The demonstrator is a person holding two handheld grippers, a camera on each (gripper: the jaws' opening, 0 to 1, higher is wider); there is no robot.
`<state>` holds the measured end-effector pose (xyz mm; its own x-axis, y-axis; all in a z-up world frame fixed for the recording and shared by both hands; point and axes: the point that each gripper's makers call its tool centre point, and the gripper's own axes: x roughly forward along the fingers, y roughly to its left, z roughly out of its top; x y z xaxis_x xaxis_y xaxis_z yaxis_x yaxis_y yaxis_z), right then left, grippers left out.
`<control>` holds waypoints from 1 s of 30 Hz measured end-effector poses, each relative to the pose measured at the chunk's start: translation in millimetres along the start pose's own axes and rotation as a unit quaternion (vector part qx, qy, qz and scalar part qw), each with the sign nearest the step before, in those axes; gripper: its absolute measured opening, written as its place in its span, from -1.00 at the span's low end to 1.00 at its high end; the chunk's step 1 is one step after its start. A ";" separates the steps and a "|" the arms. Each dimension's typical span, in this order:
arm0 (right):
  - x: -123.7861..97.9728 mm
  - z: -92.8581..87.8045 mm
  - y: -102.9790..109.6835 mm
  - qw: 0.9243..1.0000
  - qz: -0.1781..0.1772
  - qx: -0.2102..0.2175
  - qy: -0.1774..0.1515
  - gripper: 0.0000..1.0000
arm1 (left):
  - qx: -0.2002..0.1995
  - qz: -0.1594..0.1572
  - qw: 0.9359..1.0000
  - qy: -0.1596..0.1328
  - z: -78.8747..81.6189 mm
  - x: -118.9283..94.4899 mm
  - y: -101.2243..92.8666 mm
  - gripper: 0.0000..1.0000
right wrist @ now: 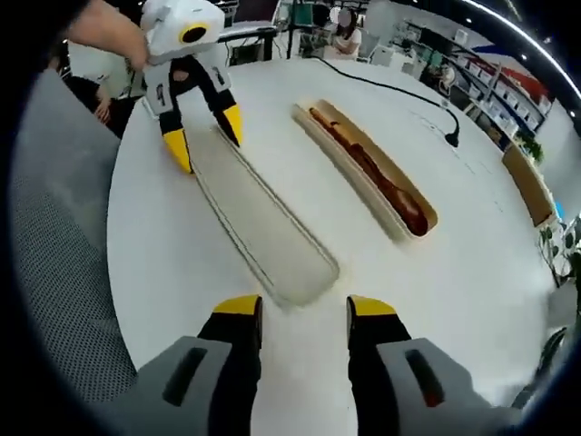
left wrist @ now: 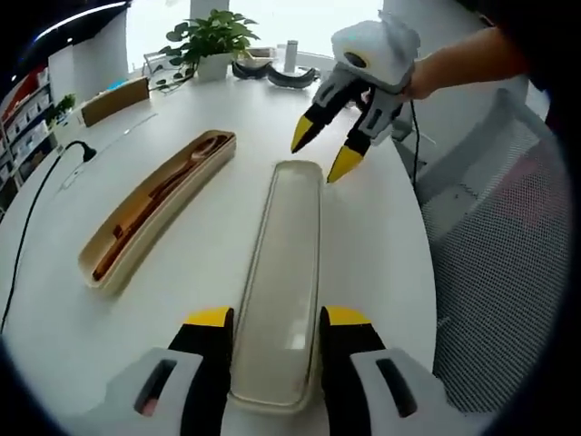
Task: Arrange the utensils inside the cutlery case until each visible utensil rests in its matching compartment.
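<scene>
Cutlery case base [left wrist: 159, 207], a long beige tray, lies on the white tabletop [left wrist: 363, 263] with brown wooden utensils [left wrist: 150, 202] resting inside it; individual pieces are hard to tell apart. Just beside the base, roughly parallel to it, lies the case's pale lid [left wrist: 283, 272].

In the left gripper view, the left gripper [left wrist: 275, 331] has its yellow-tipped jaws apart, straddling the near end of the lid, one jaw along each long side; whether they touch it I cannot tell. At the lid's far end the right gripper [left wrist: 325, 150], held by a hand [left wrist: 427, 77], hovers with jaws apart, tips pointing down at that end.

Beyond the base, a potted plant [left wrist: 211, 41] stands at the tabletop's far edge, and a black cable [left wrist: 36, 204] runs across the tabletop on the base's other side.
</scene>
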<state>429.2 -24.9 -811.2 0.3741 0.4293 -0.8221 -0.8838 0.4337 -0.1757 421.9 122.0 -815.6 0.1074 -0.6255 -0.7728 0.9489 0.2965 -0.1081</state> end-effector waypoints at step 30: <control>-1.6 32.6 35.4 0.973 0.054 -0.225 0.021 -0.98 | 0.003 -0.018 0.999 0.031 -12.4 -9.0 -9.0 -0.49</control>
<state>406.5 15.6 -798.5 0.2688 0.4156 -0.8689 -0.9543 -0.0076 -0.2989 408.7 133.9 -815.4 0.0546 -0.5905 -0.8052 0.9539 0.2692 -0.1328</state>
